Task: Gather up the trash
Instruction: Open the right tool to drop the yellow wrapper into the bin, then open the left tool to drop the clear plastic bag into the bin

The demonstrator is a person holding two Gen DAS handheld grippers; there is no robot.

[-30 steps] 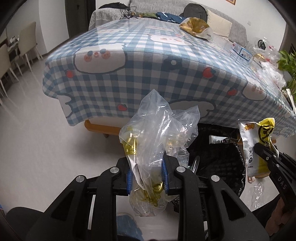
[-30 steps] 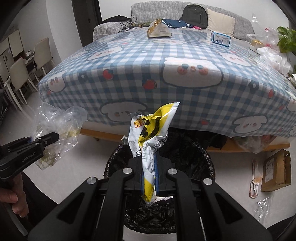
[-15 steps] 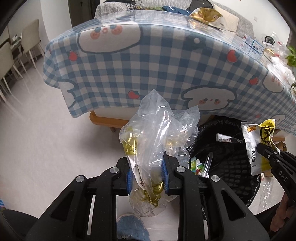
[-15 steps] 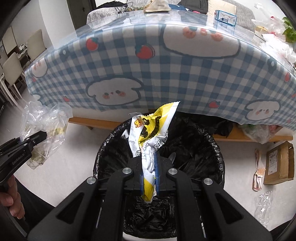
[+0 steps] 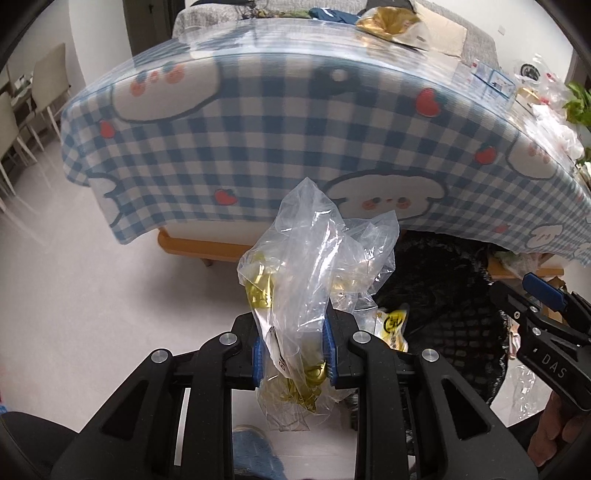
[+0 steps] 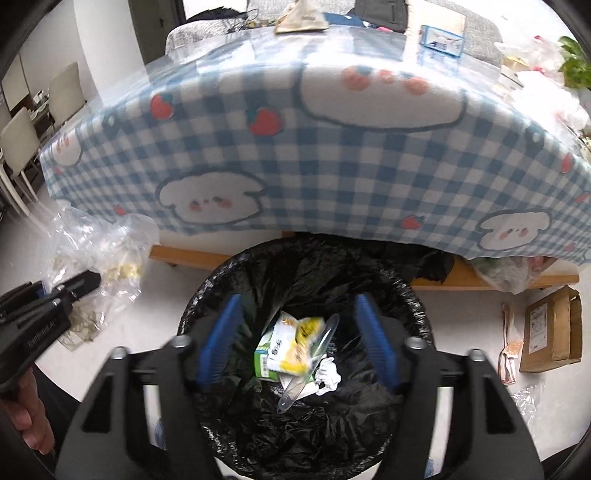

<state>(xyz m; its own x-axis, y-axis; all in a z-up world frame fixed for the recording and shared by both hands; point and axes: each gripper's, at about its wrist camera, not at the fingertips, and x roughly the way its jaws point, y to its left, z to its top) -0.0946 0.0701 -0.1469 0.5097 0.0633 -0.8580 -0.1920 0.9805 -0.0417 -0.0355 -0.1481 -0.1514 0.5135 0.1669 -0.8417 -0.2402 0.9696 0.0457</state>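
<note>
My left gripper [image 5: 293, 356] is shut on a crumpled clear plastic bag [image 5: 314, 280] with gold wrappers inside, held just left of the bin. A black-lined trash bin [image 6: 306, 354] stands on the floor by the table. My right gripper [image 6: 297, 339] is open and empty right above the bin. The yellow and white snack wrapper [image 6: 295, 350] lies inside the bin with a clear plastic spoon and a green carton. The wrapper also shows in the left wrist view [image 5: 393, 326]. The left gripper and its bag show in the right wrist view [image 6: 96, 258].
A table with a blue checked cloth [image 6: 314, 155] overhangs the bin's far side. On it lie a gold bag [image 5: 388, 22], a small blue box [image 6: 441, 40] and white bags. A cardboard box [image 6: 550, 328] and a clear wrapper [image 6: 528, 397] lie on the floor at right. Chairs [image 5: 22, 110] stand left.
My right gripper has opened and the yellow snack wrapper has dropped into the bin. Both grippers have moved lower and closer to the bin. The left gripper still holds the clear bag.
</note>
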